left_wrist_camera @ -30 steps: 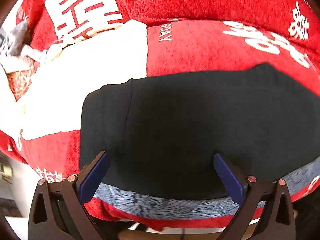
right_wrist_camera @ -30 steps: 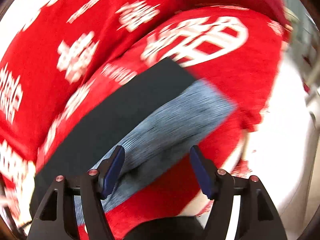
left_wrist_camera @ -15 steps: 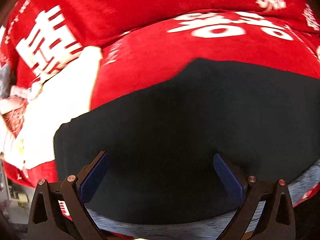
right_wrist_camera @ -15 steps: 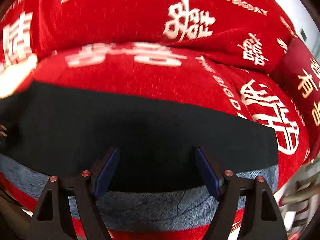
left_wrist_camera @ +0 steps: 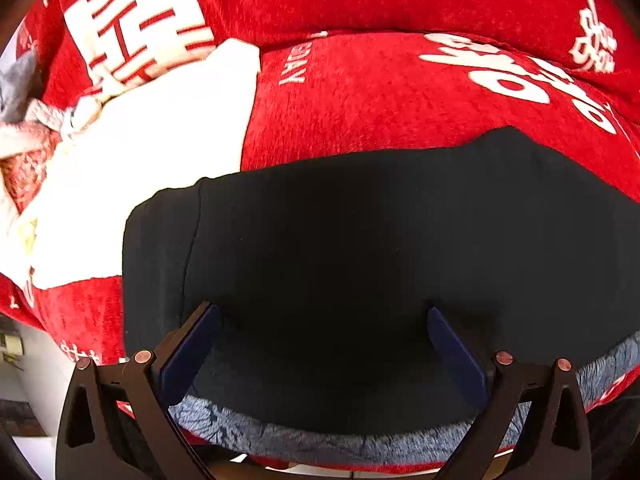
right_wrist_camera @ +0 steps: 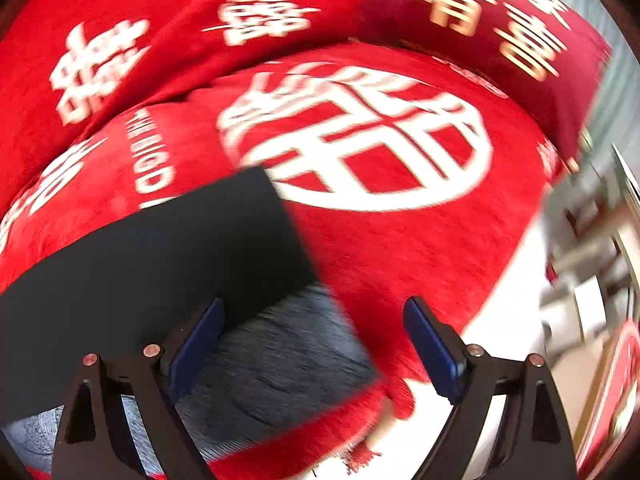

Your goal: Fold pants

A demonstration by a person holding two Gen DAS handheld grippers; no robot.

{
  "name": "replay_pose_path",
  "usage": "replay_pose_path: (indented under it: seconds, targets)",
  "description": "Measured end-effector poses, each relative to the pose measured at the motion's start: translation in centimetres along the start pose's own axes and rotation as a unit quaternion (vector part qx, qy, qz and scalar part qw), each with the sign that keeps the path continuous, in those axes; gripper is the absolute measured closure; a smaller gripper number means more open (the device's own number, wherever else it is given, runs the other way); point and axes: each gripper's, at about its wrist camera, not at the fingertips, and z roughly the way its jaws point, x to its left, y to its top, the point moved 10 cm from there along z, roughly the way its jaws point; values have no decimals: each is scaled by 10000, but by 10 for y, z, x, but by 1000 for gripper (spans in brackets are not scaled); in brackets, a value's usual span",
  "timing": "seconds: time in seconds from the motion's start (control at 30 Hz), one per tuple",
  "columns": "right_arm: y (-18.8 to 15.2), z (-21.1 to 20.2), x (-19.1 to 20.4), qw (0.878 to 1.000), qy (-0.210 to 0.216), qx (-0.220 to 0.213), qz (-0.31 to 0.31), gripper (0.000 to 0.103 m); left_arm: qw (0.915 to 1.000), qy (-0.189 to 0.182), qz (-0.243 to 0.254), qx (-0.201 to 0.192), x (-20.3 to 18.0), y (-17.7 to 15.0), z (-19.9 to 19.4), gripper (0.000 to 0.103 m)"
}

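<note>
Black pants (left_wrist_camera: 360, 248) lie flat across a red sofa seat, with a grey-blue patterned layer (left_wrist_camera: 320, 444) showing along their near edge. My left gripper (left_wrist_camera: 324, 344) hangs over the pants near their left end, jaws wide apart, nothing between the pads. In the right wrist view the black pants (right_wrist_camera: 152, 256) end in a square corner, and the grey-blue layer (right_wrist_camera: 280, 360) sticks out below it. My right gripper (right_wrist_camera: 312, 344) hovers above that corner, its jaws opening, the pads pressing on nothing. This view is blurred by motion.
The sofa cover (right_wrist_camera: 360, 140) is red with large white characters, with red cushions (right_wrist_camera: 500, 28) behind. A white cloth (left_wrist_camera: 132, 152) and a crumpled grey item (left_wrist_camera: 24, 80) lie at the left. The sofa's front edge drops to a pale floor (right_wrist_camera: 520, 320) at the right.
Both grippers swung away over the pants and came back near their earlier spots. The right gripper's jaws now stand wider apart than a second ago. The left jaws kept their width.
</note>
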Motion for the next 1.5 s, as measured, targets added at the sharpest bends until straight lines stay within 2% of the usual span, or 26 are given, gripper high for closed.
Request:
replay_pose_path:
  seconds: [0.1,0.2,0.27,0.37,0.43,0.5,0.57,0.7,0.8,0.9,1.0,1.07,1.17,1.27,1.4,1.5]
  targets:
    - [-14,-33,29,9973,607,-324,-241,11,9999,-49,4,-111,-3,-5,-9,0]
    - [-45,-60,88,9854,1183,-477,-1132,11,9998,-87,184,-67,-21,-25,-15,0]
    - [-66,-61,123,9747,1365,-420,-1717,11,9992,34,374,-134,-33,-37,-18,0]
    - [-86,-47,140,9656,1275,-373,-2237,11,9985,262,443,-195,-30,-42,-19,0]
    - [-84,-42,131,9683,1473,-344,-1988,9,9985,419,259,-227,-15,-44,-22,0]
    - [-73,-31,107,9760,1366,-306,-1666,9,9982,564,-17,-186,10,-50,-22,0]
    - [-63,-19,77,9829,1292,-269,-1283,4,9981,531,-285,-122,30,-57,-20,0]
    - [-49,2,19,9921,1008,-300,-688,1,9948,382,-948,18,79,-75,-12,0]
    - [-44,13,-8,9959,778,-219,-411,1,9886,596,-1373,173,116,-85,-4,0]
    - [-42,6,-23,9995,192,-152,-200,1,9798,504,-1903,363,152,-96,5,0]
    - [-30,-29,6,9966,561,-567,-199,1,9717,430,-2305,287,180,-93,2,0]
    - [-19,-51,45,9916,898,-826,-439,1,9688,424,-2434,173,194,-82,-2,0]
    - [-17,-73,118,9799,1357,-948,-1110,1,9633,206,-2677,44,209,-53,1,0]
    - [-25,-76,183,9715,1515,-851,-1615,1,9597,85,-2805,167,211,-24,22,0]
    - [-45,-73,243,9643,1738,-497,-1935,1,9590,392,-2770,447,216,2,50,0]
    - [-57,-74,268,9607,1781,-410,-2091,1,9604,654,-2663,494,219,12,61,0]
